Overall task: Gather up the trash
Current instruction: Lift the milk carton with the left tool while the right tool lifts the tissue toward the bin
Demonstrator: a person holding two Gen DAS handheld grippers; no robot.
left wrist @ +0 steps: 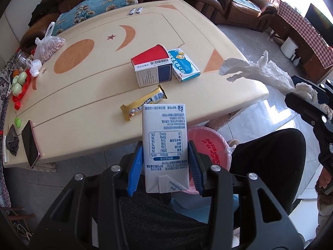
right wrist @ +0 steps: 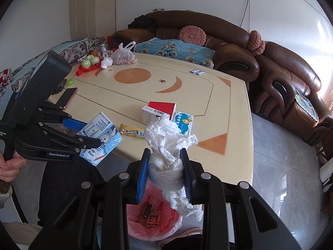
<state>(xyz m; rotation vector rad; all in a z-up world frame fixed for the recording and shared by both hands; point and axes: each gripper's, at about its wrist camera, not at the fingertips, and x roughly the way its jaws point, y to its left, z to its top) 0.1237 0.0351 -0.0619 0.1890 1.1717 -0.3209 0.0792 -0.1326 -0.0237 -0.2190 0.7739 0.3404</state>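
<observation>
- Left gripper (left wrist: 165, 163) clamps a white-and-blue rectangular drink carton (left wrist: 165, 148) between its blue pads (left wrist: 135, 167), holding it at the near edge of the cream oval table with orange inlays (left wrist: 83, 108), with the carton's far end over the tabletop.
- Right gripper (right wrist: 164, 171) is closed on a crumpled white tissue wad (right wrist: 166, 156), its pads pressed against the twisted middle while loose ends stick out above and below.
- Below the right gripper stands a pink-lined round trash bin (right wrist: 166, 227) on the floor by the near table edge, already holding a small red packet and a dark item.
- Step in hand, as I judge it: both pieces are picked up and carried to the bin, not yet dropped.
- Next move calls for the tissue to be let go first, since it hangs almost directly over the bin; the carton needs shifting right and near to sit above the rim.
- On the table remain a yellow wrapped candy bar (left wrist: 143, 105), a red-and-white cardboard box (left wrist: 153, 66) and, touching its right side, a blue-and-white cartoon box (left wrist: 184, 65).
- A dark phone (left wrist: 30, 143) lies at the left edge, likely not trash.
</observation>
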